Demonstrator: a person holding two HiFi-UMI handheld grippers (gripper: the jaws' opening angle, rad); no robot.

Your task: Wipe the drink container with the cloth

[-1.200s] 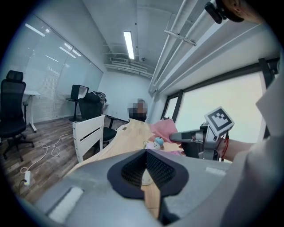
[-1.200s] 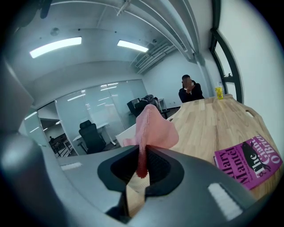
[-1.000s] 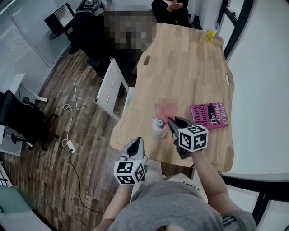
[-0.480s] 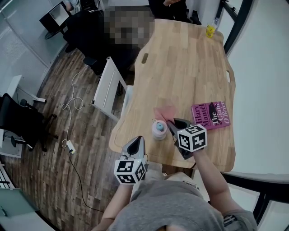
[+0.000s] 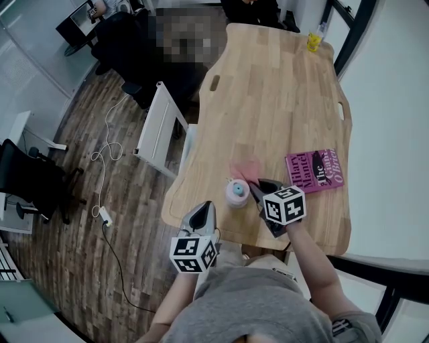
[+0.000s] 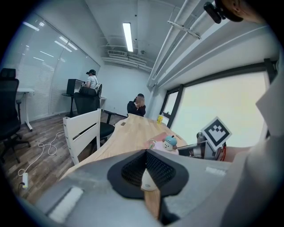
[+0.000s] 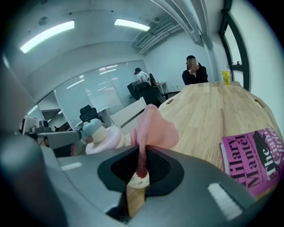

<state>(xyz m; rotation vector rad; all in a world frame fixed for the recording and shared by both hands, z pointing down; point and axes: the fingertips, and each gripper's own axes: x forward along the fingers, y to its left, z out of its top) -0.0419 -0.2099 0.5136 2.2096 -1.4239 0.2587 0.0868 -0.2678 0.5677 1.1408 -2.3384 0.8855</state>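
The drink container (image 5: 236,193), a small pale pink bottle with a light blue cap, stands upright near the front edge of the wooden table (image 5: 281,87). My right gripper (image 5: 255,187) sits just right of it, shut on the pink cloth (image 5: 246,168). In the right gripper view the cloth (image 7: 153,128) rises out of the pinched jaws beside the container (image 7: 100,135). My left gripper (image 5: 206,208) hovers off the table's front edge, left of and below the container. Its jaws are shut with nothing between them, and from the left gripper (image 6: 145,156) the container (image 6: 167,144) lies ahead to the right.
A magenta book (image 5: 314,171) lies right of the right gripper. A yellow object (image 5: 313,43) stands at the table's far end, where a person (image 5: 251,10) sits. A white chair (image 5: 161,130) stands at the table's left side, with a cable (image 5: 107,157) on the floor.
The right gripper with the cloth has edged slightly left, closer to the container. The left gripper has stayed where it was.
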